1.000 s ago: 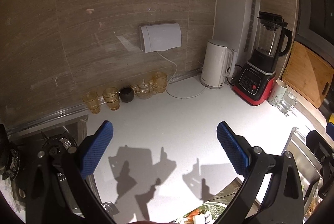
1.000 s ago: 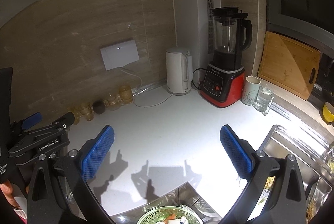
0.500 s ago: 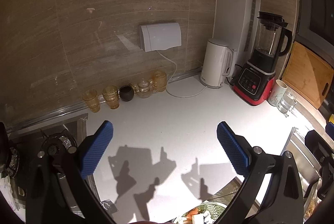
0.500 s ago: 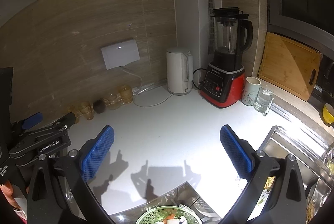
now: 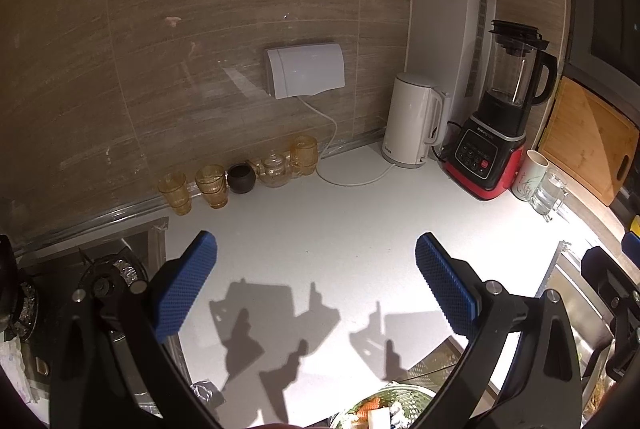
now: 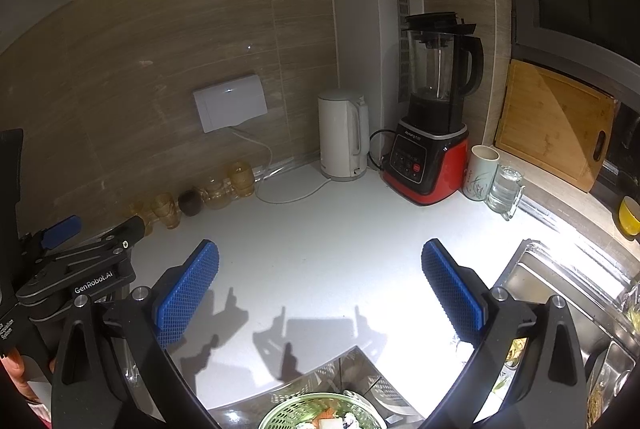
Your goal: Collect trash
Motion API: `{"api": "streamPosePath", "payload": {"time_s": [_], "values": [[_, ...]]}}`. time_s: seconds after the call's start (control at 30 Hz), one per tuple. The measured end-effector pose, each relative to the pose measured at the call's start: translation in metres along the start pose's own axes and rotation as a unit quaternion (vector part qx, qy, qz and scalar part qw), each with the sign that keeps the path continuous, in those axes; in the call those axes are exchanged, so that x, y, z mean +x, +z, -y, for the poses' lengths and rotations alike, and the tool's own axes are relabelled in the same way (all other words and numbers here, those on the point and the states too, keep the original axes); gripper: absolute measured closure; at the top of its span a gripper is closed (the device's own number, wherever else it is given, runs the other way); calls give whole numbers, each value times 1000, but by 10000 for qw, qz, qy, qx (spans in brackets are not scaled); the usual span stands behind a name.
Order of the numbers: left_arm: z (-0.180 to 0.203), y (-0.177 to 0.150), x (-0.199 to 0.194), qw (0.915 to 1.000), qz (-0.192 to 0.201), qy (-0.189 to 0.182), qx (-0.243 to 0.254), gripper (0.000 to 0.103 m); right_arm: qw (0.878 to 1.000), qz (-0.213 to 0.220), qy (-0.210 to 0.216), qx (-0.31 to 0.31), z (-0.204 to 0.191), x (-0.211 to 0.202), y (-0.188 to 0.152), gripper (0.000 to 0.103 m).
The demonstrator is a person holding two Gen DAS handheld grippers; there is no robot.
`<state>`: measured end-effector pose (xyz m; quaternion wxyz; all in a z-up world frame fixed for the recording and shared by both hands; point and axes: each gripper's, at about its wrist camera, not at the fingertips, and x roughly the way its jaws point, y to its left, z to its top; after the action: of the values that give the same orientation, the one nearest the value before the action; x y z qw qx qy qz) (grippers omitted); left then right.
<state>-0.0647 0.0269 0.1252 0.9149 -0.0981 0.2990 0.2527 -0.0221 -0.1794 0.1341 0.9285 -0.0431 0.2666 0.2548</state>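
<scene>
desk white, bare mid | sink on your R | green strainer w/ scraps at desk's near edge, below & btwn both tools, R nearer; long axis n/a, round | L hand-held gripper + R hand-held gripper released, nothing held | foil wad by L | text: "GenRobot.AI" on L tool, "Joyoung" on blender

Blue dimpled tool pads; red-black blender; white kettle.

The red-based black blender sits slightly farther right in the right wrist view; nothing else shifted.
</scene>
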Motion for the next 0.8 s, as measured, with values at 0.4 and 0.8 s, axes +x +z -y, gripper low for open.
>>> {"api": "streamPosePath", "payload": {"time_s": [0.4, 0.8], "values": [[-1, 0, 1, 10000, -20, -50, 50, 8, 10000, -8, -1, 9, 0, 0, -1, 2], [-1, -2, 1, 9999, 90, -45, 73, 8, 10000, -12, 2, 10, 0, 0, -1, 2]]}}
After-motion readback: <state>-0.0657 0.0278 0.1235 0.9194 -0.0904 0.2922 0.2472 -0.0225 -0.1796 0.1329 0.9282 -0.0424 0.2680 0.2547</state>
